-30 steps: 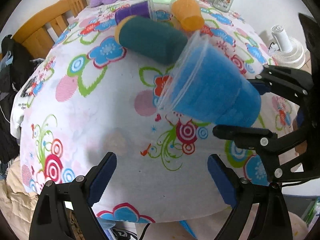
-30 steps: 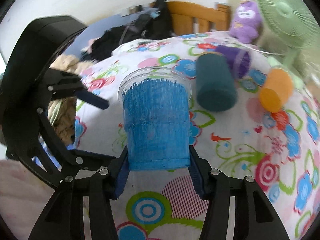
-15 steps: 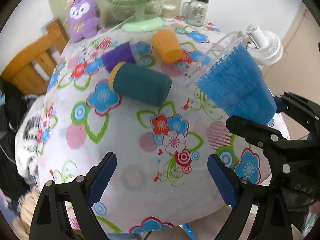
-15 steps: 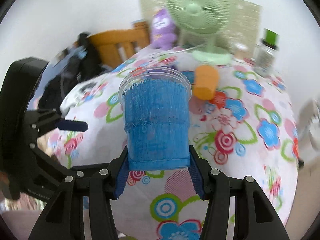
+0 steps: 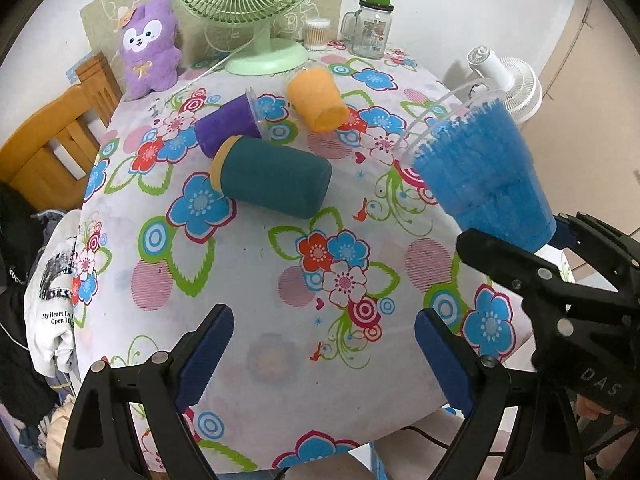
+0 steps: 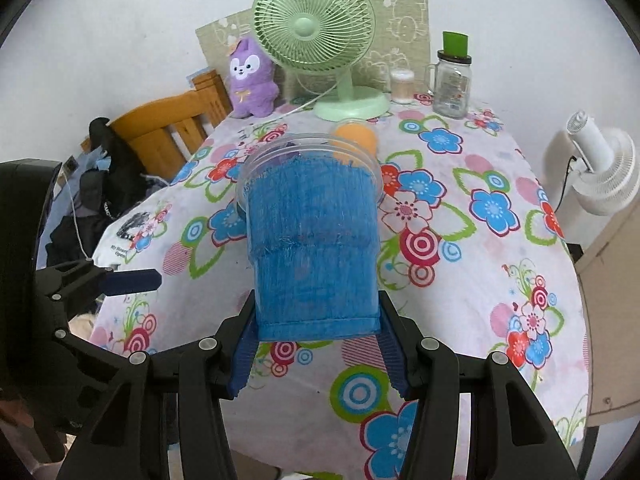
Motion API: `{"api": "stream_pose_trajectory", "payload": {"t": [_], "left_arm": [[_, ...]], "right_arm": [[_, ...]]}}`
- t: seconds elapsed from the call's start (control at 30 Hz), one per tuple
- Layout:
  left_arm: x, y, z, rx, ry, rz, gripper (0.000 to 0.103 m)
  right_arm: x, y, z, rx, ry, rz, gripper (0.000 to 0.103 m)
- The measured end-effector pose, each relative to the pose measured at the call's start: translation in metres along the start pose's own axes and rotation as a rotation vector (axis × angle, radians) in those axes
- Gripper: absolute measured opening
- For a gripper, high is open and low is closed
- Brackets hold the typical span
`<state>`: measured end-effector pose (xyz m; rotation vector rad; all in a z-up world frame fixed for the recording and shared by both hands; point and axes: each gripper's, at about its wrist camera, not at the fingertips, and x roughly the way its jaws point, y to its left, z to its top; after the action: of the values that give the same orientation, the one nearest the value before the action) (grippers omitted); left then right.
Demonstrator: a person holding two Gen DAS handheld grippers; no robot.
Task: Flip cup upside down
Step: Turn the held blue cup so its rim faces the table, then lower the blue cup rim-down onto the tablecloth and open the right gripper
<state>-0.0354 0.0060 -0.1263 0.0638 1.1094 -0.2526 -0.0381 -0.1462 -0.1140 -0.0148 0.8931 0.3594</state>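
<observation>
A blue cup with a clear rim sits between the fingers of my right gripper, which is shut on its base. The cup is held above the table, mouth pointing away and up. In the left wrist view the same cup shows at the right, tilted, with the right gripper's black frame below it. My left gripper is open and empty, low over the table's near edge.
On the flowered tablecloth lie a teal cup, a purple cup and an orange cup, all on their sides. A green fan, plush toy and glass jar stand at the back. A wooden chair is left.
My right gripper has swung the blue cup round toward the fan and lifted its mouth upward. My left gripper has pulled back and risen, so more of the table shows.
</observation>
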Motion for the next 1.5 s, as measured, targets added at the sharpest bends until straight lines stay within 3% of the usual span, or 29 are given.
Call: {"api": "stream_pose_trajectory", "payload": {"t": [0.23, 0.67, 0.9, 1.2, 1.5], "left_arm": [[0.003, 0.008, -0.008, -0.017, -0.003, 0.005, 0.094], [0.027, 0.014, -0.028, -0.036, 0.052, -0.021, 0.094], [0.036, 0.025, -0.033, -0.039, 0.062, -0.022, 0.094], [0.043, 0.043, -0.023, -0.084, 0.058, -0.028, 0.094], [0.050, 0.034, -0.014, -0.011, 0.061, -0.063, 0.094]], "right_arm": [[0.003, 0.002, -0.007, 0.001, 0.060, -0.023, 0.057], [0.032, 0.009, -0.016, -0.034, 0.325, -0.047, 0.057], [0.043, 0.017, -0.014, -0.073, 0.413, -0.056, 0.057], [0.052, 0.024, -0.005, -0.127, 0.531, -0.090, 0.057], [0.068, 0.025, -0.002, -0.127, 0.739, -0.099, 0.057]]}}
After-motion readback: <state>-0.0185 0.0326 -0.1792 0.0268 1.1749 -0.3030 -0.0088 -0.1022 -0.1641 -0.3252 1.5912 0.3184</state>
